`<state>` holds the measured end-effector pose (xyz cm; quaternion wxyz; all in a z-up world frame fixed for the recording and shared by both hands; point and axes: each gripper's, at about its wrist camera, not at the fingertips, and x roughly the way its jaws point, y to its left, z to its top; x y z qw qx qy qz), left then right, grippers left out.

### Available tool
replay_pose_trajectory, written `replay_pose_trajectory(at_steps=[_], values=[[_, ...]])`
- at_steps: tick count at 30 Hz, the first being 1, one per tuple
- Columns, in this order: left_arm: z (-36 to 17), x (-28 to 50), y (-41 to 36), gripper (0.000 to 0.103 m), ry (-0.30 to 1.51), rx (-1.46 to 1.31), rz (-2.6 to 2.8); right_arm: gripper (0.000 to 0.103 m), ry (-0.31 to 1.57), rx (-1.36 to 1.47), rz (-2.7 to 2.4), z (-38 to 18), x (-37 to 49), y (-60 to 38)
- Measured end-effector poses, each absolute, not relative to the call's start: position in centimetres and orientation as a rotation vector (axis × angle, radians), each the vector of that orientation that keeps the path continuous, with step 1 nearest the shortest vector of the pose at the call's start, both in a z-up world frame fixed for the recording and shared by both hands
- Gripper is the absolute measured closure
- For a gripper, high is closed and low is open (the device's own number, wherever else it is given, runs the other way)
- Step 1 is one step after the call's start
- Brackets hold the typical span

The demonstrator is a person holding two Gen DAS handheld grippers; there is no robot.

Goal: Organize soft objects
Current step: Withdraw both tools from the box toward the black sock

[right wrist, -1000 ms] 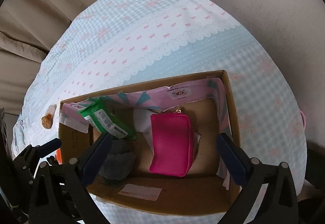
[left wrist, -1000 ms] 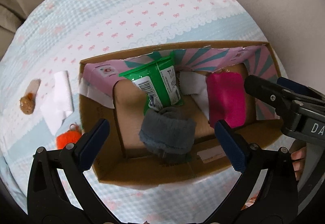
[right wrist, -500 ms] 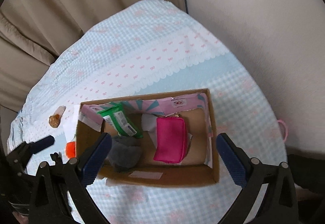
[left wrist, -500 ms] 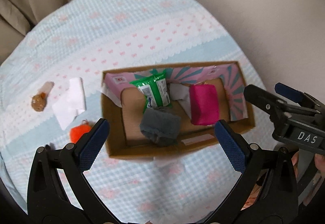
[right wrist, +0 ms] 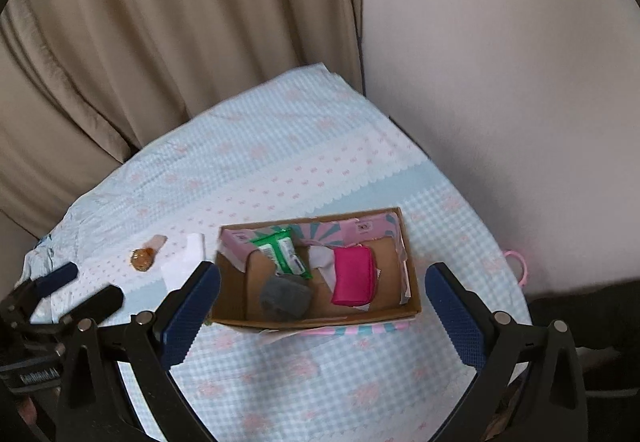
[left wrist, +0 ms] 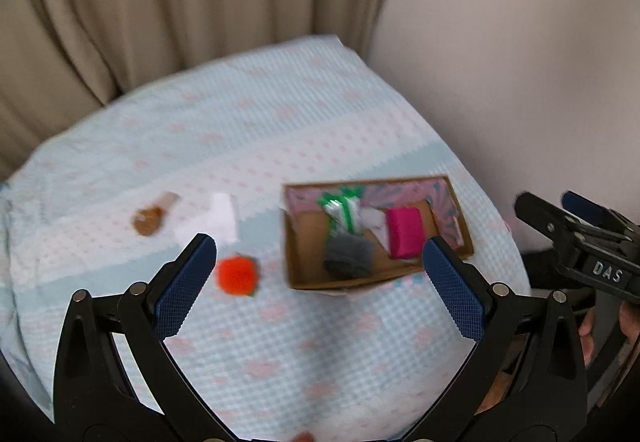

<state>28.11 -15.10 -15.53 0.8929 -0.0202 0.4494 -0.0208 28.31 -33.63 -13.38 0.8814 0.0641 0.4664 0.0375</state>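
A cardboard box [left wrist: 290, 258] [right wrist: 316, 316] stands on the table. It holds a grey rolled cloth [left wrist: 347, 256] [right wrist: 285, 296], a green wipes pack [left wrist: 340, 207] [right wrist: 282, 250] and a pink pouch [left wrist: 405, 232] [right wrist: 354, 280]. Left of the box lie an orange pom-pom [left wrist: 237, 275], a white folded cloth [left wrist: 220, 217] [right wrist: 184, 258] and a small brown toy [left wrist: 148, 219] [right wrist: 143, 258]. My left gripper [left wrist: 318, 274] is open and empty, high above the table. My right gripper [right wrist: 322, 290] is open and empty, high above the box.
The table wears a light blue and pink checked cloth [left wrist: 240, 129] [right wrist: 300, 169]. Beige curtains [right wrist: 160, 21] hang behind it and a plain wall [right wrist: 500, 61] stands to the right. A pink loop [right wrist: 516, 266] lies at the right table edge.
Both grippers have risen and drawn back from the box, so the box looks much smaller. The left view has shifted left, showing the pom-pom between its fingers. Nothing was picked up.
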Motion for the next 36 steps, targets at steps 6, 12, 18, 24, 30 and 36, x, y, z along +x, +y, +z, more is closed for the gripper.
replay_pose_trajectory(at_steps=[6, 12, 18, 24, 30, 36], values=[[-12.3, 23.2, -10.1, 0.000, 0.843, -0.062, -0.006, 0.001, 0.887, 0.086, 0.058, -9.7, 23.6, -29.6], [-10.5, 18.9, -5.0, 0.000, 0.767, -0.027, 0.026, 0.001, 0.797, 0.057, 0.066, -7.3, 19.9, -24.8], [-10.1, 16.3, 0.7, 0.000, 0.756, -0.041, 0.044, 0.001, 0.762, 0.054, 0.094, -6.6, 17.7, -19.6], [-11.2, 15.0, 6.1, 0.000, 0.772, -0.047, 0.045, 0.001, 0.753, 0.043, 0.113, -7.4, 16.7, -14.0], [-13.5, 15.3, 10.4, 0.000, 0.807, -0.027, 0.026, 0.001, 0.763, 0.074, 0.117, -9.3, 16.3, -9.2], [-17.2, 16.1, 13.2, 0.000, 0.813, -0.022, 0.020, 0.001, 0.771, 0.069, 0.116, -12.5, 16.7, -6.1]])
